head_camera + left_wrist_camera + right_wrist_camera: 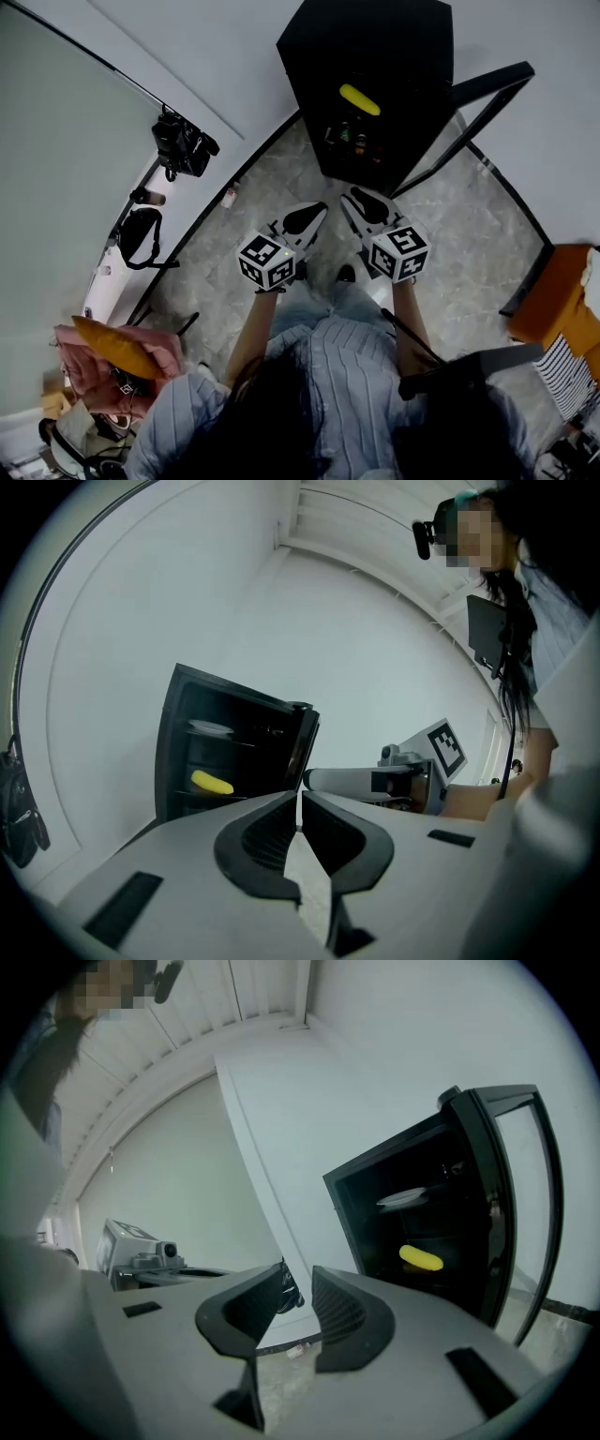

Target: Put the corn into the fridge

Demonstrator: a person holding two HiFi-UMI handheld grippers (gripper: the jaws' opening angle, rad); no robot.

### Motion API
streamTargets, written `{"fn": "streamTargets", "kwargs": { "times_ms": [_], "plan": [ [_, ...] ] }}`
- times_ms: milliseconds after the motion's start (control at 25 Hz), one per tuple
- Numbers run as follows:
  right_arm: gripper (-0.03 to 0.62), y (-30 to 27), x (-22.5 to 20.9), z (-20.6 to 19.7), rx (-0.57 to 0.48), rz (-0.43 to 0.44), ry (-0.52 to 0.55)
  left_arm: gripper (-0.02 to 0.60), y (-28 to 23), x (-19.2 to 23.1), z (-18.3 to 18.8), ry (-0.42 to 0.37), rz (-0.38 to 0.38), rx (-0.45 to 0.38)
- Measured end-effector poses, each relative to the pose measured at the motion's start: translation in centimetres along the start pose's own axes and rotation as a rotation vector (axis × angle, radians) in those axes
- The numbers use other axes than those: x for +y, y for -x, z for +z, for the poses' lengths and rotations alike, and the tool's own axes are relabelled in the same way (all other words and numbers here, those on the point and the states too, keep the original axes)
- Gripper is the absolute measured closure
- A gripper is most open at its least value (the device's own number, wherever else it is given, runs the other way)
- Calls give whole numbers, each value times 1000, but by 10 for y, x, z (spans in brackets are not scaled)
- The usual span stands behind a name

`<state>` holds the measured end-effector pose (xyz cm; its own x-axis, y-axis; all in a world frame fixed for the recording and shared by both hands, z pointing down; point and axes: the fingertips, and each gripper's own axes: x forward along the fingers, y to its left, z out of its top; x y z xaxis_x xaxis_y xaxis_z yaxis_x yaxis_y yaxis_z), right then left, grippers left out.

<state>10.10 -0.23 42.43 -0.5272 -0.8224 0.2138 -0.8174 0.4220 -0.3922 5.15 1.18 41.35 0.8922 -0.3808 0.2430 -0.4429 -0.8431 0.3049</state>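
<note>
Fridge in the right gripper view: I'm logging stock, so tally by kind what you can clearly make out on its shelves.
Corn cob: 1
White plate: 1
Total: 2; darker items deeper in are too dim to count.

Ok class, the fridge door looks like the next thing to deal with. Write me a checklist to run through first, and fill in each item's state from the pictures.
1. Corn lies on a shelf inside the fridge: ok.
2. Right gripper empty: ok, its jaws stand apart with nothing between them.
3. Left gripper empty: ok, its jaws are together on nothing.
4. Both grippers outside the fridge: ok, they are in front of it.
5. Door shut: not ok, it stands open.
6. Corn set back far enough from the shelf's front edge: cannot tell.
</note>
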Motion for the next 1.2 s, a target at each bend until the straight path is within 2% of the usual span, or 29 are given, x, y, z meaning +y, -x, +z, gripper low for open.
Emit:
{"fn": "streamTargets", "kwargs": {
  "times_ms": [320,880,1200],
  "plan": [
    [491,-11,18,-7,-13,-6,-14,574,27,5,-13,8,3,26],
    [514,-10,140,-47,-10,-7,41,574,140,0,-29,-9,-9,-33],
    [523,6,220,-87,-16,-26,58,574,222,-21,-62,-7,-22,-32]
  ]
}}
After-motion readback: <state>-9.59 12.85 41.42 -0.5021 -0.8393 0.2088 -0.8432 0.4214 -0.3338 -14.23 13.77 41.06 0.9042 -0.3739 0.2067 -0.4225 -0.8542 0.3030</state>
